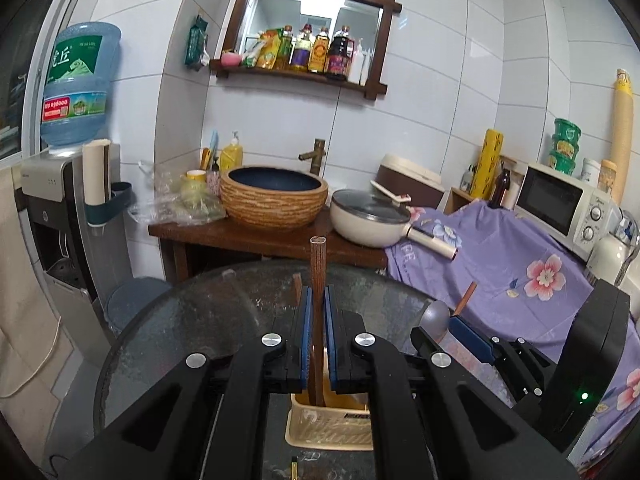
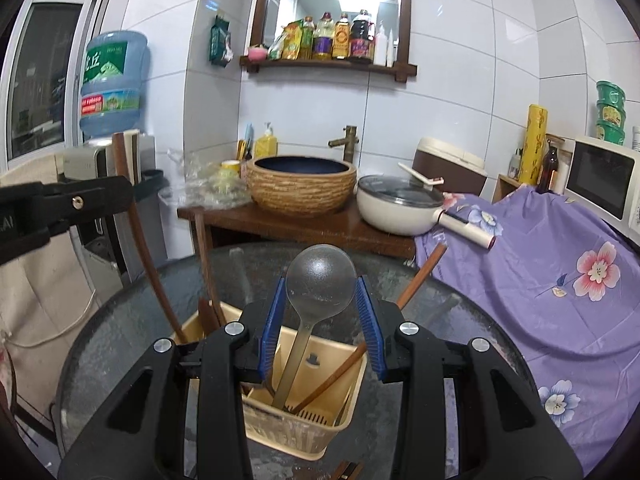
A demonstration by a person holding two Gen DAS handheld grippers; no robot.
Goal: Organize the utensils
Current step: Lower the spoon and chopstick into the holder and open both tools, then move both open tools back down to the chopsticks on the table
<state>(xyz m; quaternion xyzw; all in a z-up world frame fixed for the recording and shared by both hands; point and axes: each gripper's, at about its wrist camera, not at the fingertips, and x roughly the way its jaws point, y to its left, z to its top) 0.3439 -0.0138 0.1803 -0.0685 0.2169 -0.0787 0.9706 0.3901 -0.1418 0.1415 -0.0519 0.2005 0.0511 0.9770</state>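
A beige slotted utensil basket [image 2: 308, 424] stands on a round dark glass table [image 2: 460, 312] and holds several wooden utensils. My right gripper [image 2: 322, 284] is shut on the round bowl of a grey spoon [image 2: 320, 268], whose handle runs down into the basket. My left gripper [image 1: 319, 296] is shut on an upright brown wooden utensil [image 1: 318, 256], whose lower end reaches into the basket [image 1: 320, 428]. In the right wrist view the left gripper [image 2: 120, 192] comes in from the left edge, holding that curved wooden handle [image 2: 140, 236]. The right gripper [image 1: 468, 328] shows to the right in the left wrist view.
Behind the table a wooden stand carries a woven basin [image 2: 300, 188] and a cream lidded pan [image 2: 396, 208]. A purple floral cloth [image 2: 540, 280] covers the counter at the right, with a microwave [image 2: 600, 180]. A water dispenser [image 1: 68, 200] stands at the left.
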